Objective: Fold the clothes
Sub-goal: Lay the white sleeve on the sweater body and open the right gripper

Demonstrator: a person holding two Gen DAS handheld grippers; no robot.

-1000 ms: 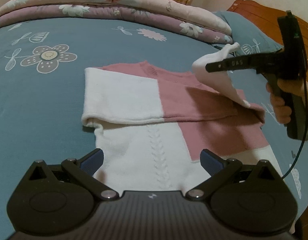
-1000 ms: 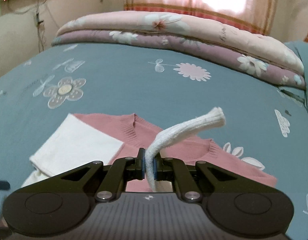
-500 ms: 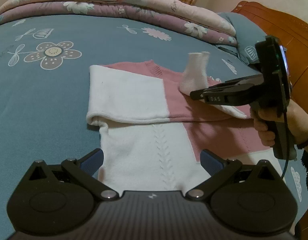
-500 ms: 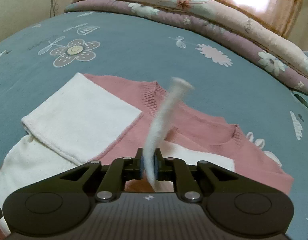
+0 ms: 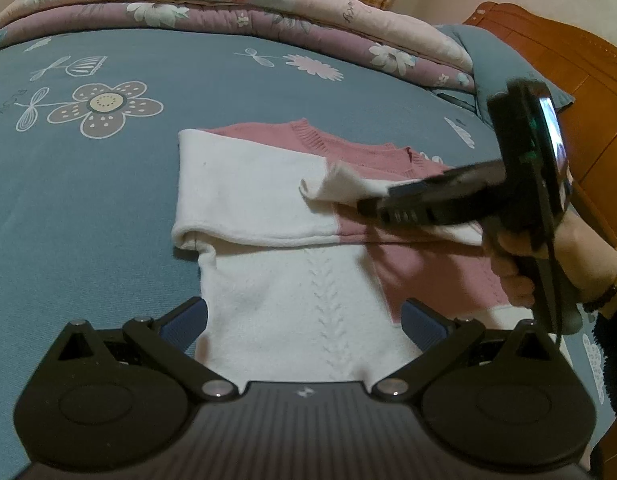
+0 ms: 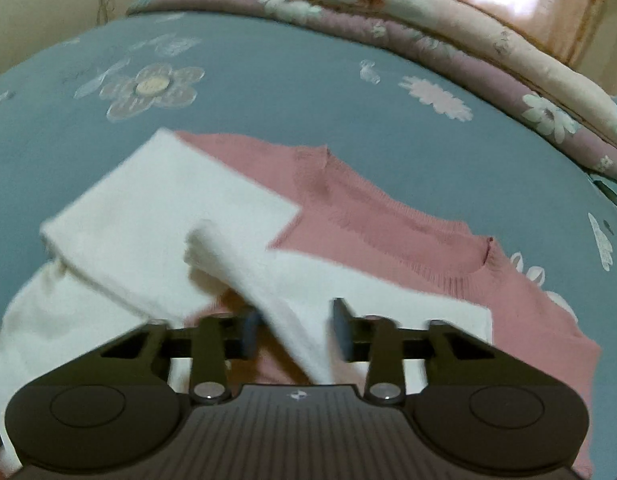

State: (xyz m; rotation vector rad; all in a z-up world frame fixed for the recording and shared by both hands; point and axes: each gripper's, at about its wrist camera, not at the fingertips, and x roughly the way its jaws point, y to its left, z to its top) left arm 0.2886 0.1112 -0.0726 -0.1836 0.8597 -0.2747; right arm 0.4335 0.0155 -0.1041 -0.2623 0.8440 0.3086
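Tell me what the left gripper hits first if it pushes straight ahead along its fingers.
Probably the sweater's white lower body, which lies directly between and ahead of the open left gripper; depth is uncertain.

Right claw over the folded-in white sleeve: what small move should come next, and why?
Probably draw the right claw back off the white sleeve. Its jaws have just been opening, the sleeve lies loose between them across the sweater, and the pads no longer press it.

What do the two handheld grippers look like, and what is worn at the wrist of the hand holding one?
Left gripper: matte black, two round hubs, ribbed centre plate bearing a small pale logo, silver pivot screws, blue pads. Right gripper: same black build, pale lettering along its side, pistol-style handle, green light, black cable. The hand wears a beaded bracelet and a dark fuzzy sleeve.
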